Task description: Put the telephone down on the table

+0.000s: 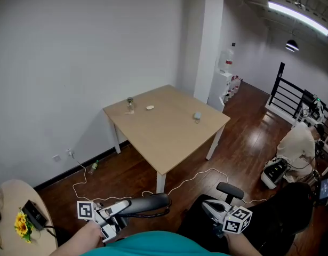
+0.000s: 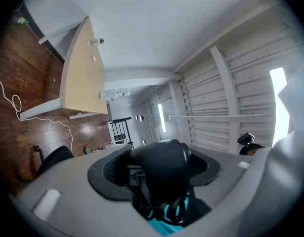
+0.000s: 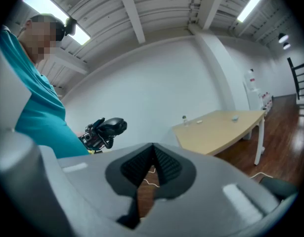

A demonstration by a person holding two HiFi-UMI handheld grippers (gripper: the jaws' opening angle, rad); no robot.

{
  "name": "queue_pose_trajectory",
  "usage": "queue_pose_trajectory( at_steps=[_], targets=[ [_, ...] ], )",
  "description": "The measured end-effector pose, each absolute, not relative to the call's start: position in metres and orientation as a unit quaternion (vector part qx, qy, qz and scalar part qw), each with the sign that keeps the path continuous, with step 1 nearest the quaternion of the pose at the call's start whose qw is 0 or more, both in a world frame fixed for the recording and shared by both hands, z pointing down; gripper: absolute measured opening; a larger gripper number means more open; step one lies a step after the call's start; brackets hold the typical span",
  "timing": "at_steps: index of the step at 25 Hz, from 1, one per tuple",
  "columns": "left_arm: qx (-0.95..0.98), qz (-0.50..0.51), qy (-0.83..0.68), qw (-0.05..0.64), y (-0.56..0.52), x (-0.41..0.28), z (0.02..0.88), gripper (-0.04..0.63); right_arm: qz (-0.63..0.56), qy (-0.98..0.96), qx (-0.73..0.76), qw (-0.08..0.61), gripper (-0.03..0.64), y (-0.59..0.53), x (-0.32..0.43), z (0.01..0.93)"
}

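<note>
The black telephone handset (image 1: 148, 204) is held low in front of me, with my left gripper (image 1: 125, 211) shut on it. In the left gripper view the handset (image 2: 159, 167) fills the gap between the jaws, and its coiled cord hangs below. My right gripper (image 1: 209, 207) is beside it to the right, apart from the handset; its jaws (image 3: 152, 154) meet at the tips with nothing between them. The light wooden table (image 1: 164, 135) stands a few steps ahead, by the white wall.
On the table are a small bottle (image 1: 130, 104), a small white item (image 1: 150, 108) and a small grey item (image 1: 197, 116). A white cable (image 1: 190, 179) trails over the wooden floor. An office chair (image 1: 230, 191) stands near right, and a round table with yellow flowers (image 1: 21, 224) near left.
</note>
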State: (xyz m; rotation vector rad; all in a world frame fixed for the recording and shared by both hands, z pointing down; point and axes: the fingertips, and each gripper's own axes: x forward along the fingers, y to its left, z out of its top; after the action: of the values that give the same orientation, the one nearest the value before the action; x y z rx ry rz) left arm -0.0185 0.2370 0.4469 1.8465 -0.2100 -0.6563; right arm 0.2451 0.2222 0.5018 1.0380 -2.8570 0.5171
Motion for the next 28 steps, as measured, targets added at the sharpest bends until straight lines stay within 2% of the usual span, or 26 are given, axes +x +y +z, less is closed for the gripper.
queue_pose_trajectory(
  at_steps=[8,18,22,28],
  targets=[
    [0.775,-0.283,-0.073,0.561,0.168,-0.057,0.457,0.310,0.172,-0.921,0.347,0.038,0.002,0.161,0.207,0.503],
    [0.800,-0.225,-0.043,0.554,0.046,-0.130,0.452,0.310,0.167,-0.903,0.395,0.024,0.003,0.055,0.138,0.486],
    [0.793,-0.232,-0.039,0.562,0.012,-0.134,0.451,0.310,0.178,-0.902,0.393,0.029,0.002,0.027,0.131,0.487],
    [0.794,-0.243,-0.057,0.554,-0.037,-0.105,0.460,0.310,0.170,-0.905,0.387,0.036,0.003,-0.026,0.168,0.497]
  ],
)
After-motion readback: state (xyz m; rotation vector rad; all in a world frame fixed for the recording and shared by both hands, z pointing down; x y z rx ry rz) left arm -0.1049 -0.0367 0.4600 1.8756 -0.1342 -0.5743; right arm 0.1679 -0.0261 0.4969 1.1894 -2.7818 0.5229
